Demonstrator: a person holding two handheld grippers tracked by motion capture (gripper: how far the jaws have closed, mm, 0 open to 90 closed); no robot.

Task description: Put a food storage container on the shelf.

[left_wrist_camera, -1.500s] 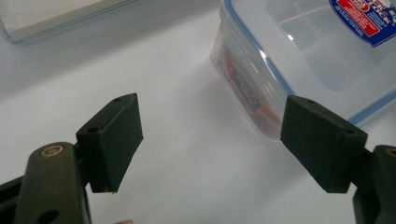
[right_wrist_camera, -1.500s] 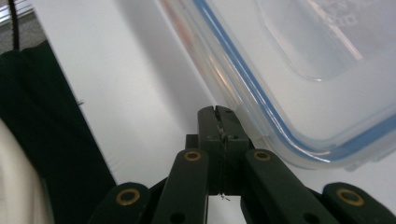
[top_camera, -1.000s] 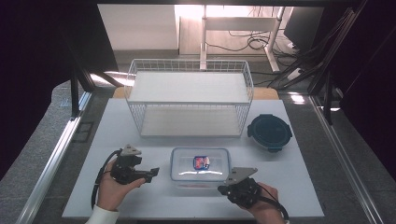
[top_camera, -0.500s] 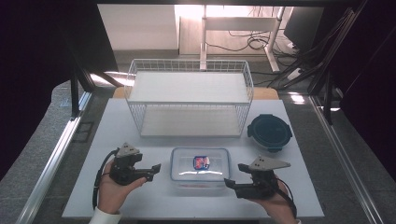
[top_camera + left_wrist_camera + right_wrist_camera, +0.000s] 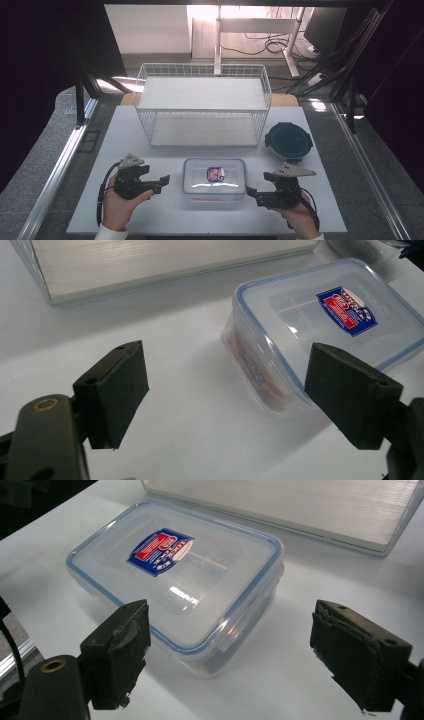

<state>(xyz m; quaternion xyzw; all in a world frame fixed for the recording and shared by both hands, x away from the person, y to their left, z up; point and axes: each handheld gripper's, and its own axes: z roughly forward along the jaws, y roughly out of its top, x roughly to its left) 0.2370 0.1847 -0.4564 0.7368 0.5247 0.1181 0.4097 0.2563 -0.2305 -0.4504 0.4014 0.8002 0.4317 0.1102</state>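
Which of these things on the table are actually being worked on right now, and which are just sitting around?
In the job:
- clear lidded container, between both grippers
- left hand-held gripper, jaws open beside it
- right hand-held gripper, jaws open beside it

Just lying about:
- white wire basket, behind the container
- dark round lid, to the right of the basket
- white table

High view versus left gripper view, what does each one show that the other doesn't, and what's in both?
High view alone: both hands with the left gripper and right gripper flanking the box, the round dark lid at right, and the whole wire basket.

Left gripper view alone: that gripper's open black pads up close and the box's side clip.

Both: the clear box with its red and blue label, on the white table.
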